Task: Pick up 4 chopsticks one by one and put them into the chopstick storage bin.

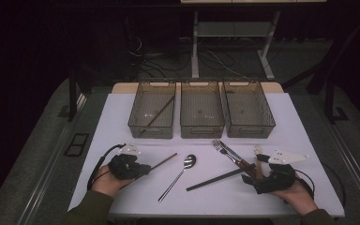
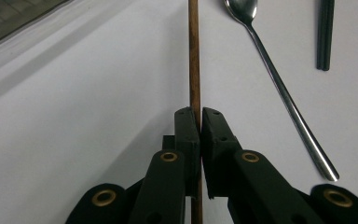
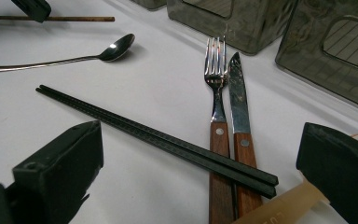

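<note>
Both forearms come in low at the near table edge. The left gripper (image 1: 138,169) is clamped tight on a brown wooden chopstick (image 2: 194,60), which lies low over the table, long axis angling away to the right toward the bins. The right gripper (image 3: 200,154) sits wide open, holding nothing. Past them: one spoon (image 1: 182,171), one fork (image 3: 216,70), one knife (image 3: 237,98), a black chopstick pair (image 3: 158,137), then three bins (image 1: 201,112).

The left gripper (image 1: 143,169) rests low on the table (image 1: 122,112), jaws clamped; the right gripper (image 1: 258,174) rests there too, jaws wide apart.
</note>
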The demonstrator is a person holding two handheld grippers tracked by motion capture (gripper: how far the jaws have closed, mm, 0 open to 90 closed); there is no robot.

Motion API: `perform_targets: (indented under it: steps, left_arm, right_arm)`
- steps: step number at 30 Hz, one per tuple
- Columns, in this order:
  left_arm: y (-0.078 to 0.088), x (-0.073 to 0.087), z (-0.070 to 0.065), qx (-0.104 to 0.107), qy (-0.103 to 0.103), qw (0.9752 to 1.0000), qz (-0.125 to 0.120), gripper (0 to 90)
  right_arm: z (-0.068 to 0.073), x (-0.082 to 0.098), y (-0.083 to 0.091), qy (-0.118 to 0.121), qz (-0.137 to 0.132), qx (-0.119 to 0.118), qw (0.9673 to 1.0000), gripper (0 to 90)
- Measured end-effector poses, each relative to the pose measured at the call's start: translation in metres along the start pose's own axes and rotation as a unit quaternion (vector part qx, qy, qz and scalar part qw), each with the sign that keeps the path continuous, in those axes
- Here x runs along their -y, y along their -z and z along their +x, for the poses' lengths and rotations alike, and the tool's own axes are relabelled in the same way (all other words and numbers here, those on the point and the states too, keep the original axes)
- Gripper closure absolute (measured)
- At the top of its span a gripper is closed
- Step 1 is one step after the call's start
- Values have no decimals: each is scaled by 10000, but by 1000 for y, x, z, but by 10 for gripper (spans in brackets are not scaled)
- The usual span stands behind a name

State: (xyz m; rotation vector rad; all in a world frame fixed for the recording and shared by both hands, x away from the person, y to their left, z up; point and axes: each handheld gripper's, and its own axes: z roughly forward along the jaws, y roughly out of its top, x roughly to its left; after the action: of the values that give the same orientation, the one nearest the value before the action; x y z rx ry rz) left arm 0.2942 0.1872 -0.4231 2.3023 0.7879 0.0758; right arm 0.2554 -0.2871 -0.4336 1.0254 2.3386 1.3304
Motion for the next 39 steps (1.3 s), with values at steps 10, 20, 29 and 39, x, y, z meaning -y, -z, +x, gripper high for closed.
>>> perform_targets:
  steps: [10, 20, 29, 39]
  left_arm:
    - [5, -4, 1, 30, 67, 9998, -207, 855]
    - [10, -12, 0, -11, 181, 9990, -419, 854]
    - [15, -21, 3, -54, 255, 9977, -630, 854]
    - [19, -33, 10, -195, 370, 9955, -849, 854]
  right_arm:
    - [0, 0, 1, -8, -6, 12, 10000, 8]
    - [-1, 0, 1, -6, -7, 18, 10000, 8]
    - [-1, 0, 0, -27, -1, 12, 10000, 8]
    - [0, 0, 0, -16, 3, 6, 10000, 8]
